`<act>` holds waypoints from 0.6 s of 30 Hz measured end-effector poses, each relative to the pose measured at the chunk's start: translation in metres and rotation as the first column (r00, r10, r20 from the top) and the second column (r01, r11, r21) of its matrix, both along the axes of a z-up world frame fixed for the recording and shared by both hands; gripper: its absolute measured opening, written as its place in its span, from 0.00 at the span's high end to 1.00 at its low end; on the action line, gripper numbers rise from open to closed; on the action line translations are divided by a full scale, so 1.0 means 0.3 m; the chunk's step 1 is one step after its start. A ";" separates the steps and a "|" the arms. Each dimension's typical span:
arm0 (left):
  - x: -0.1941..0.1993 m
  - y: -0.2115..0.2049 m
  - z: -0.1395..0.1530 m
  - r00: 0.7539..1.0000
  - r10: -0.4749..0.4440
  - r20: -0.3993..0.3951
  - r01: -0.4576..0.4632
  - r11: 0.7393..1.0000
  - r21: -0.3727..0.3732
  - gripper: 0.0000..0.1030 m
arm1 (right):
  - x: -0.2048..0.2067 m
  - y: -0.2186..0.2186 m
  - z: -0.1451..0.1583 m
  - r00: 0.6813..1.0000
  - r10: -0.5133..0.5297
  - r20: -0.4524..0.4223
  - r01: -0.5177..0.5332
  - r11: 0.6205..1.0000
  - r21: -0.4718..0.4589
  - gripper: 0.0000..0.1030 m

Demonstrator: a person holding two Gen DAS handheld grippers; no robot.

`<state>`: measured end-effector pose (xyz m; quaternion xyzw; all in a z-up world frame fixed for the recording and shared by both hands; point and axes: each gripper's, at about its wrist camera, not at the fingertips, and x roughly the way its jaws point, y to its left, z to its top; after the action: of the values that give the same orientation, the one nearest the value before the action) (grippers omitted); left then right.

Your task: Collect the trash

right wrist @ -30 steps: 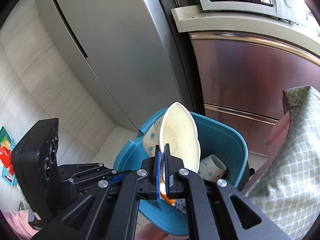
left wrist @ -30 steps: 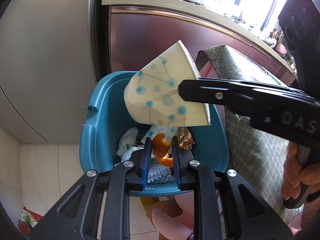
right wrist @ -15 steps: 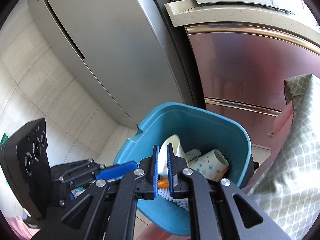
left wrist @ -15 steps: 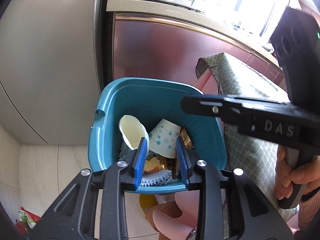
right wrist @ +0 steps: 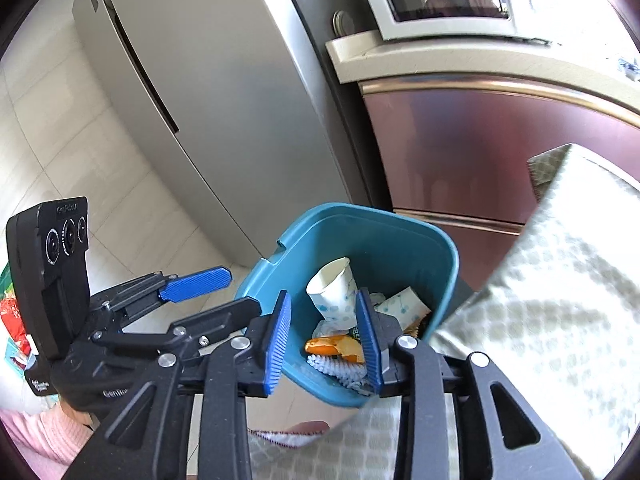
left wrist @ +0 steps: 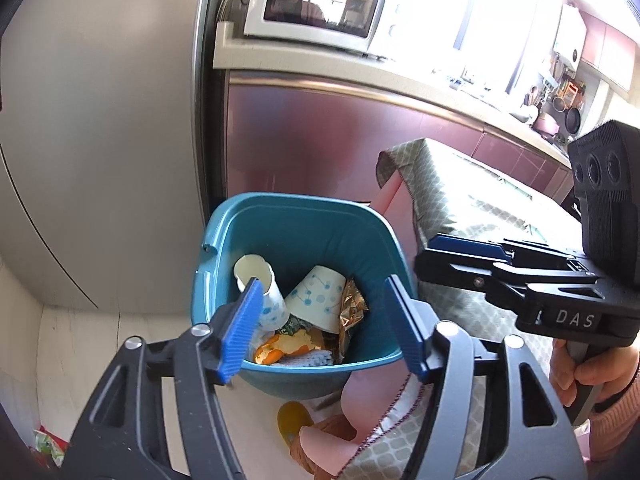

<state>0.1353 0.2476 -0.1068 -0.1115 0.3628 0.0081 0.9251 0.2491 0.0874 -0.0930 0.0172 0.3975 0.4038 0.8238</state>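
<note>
Both claws hover above the teal bin (left wrist: 304, 236), which stands on the floor between the fridge (right wrist: 208, 80) and the cloth-covered desk (left wrist: 472, 200). Left claw (left wrist: 320, 320): jaws opening, fairly wide, nothing between the pads. Right claw (right wrist: 322, 338): jaws opening too, narrower gap, empty; the cup seen between its fingers lies down in the bin, not gripped.

Trash is in the bin: a dotted paper cup (left wrist: 260, 292) leaning mouth-up at the left, a second paper cup (left wrist: 318, 298) on its side to the right of it, a gold wrapper (left wrist: 352, 308) against the right wall, orange peel (left wrist: 280, 350) and a white ribbed scrap (left wrist: 308, 358) at the near side.

Progress: the bin holds a good load and both claws are free, so this drop looks done. Possibly left: a yellow thing (left wrist: 294, 420) on the floor just near the bin, and coloured packets (right wrist: 12, 320) on the floor at far left. What is on the desk top cannot be told.

Writing: "DAS" on the right claw's body (left wrist: 574, 318). Small print on the left claw's camera housing, too small to read.
</note>
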 end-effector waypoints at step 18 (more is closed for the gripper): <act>-0.197 -0.221 0.183 0.974 -0.051 0.222 0.028 0.994 0.105 0.06 | -0.300 -0.350 0.117 0.941 -0.262 0.214 0.248 0.965 0.087 0.20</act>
<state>0.0761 0.1814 -0.0517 -0.0575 0.2574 -0.0047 0.9646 0.1592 -0.0176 -0.0578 0.0472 0.2844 0.3045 0.9078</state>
